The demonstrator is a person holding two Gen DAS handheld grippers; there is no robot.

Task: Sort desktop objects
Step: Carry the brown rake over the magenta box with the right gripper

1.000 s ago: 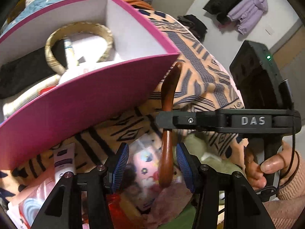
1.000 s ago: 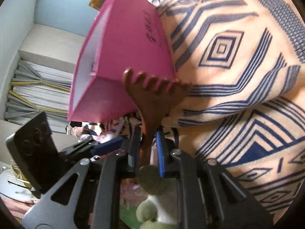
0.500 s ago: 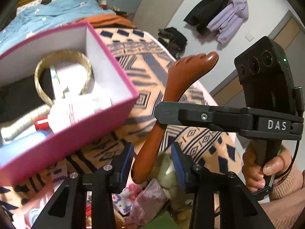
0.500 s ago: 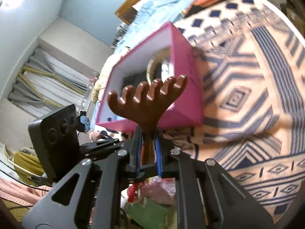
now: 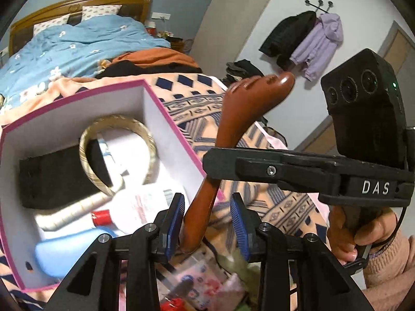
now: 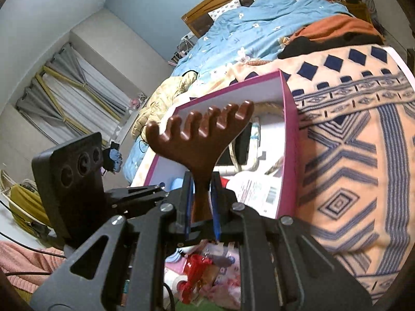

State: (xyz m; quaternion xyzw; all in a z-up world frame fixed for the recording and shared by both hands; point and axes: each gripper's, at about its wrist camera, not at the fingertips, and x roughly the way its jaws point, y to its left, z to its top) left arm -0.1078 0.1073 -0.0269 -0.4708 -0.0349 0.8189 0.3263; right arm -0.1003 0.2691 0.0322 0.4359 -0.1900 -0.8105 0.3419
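Brown wooden comb-shaped massager (image 6: 201, 140), broad toothed head up, sits clenched by its narrow neck in my right gripper (image 6: 202, 208), raised just in front of the open pink cardboard box (image 6: 290, 140). My left gripper (image 5: 206, 226) is closing; the massager's handle end (image 5: 199, 217) stands between its blue pads (image 5: 174, 224), touching the left one, clear of the right, so no grip there yet. Step in hand, as I judge it: carrying the massager to the box. Next move calls for lifting the head over the near pink wall and lowering it in beside the woven ring (image 5: 118, 153) and black case (image 5: 54, 178) before I let go. Left view shows the box's contents, the person's hand (image 5: 363, 230) on the right tool, coats on the wall; right view alone shows the teeth face-on, the right pads' bite and the patterned blanket (image 6: 350, 155).
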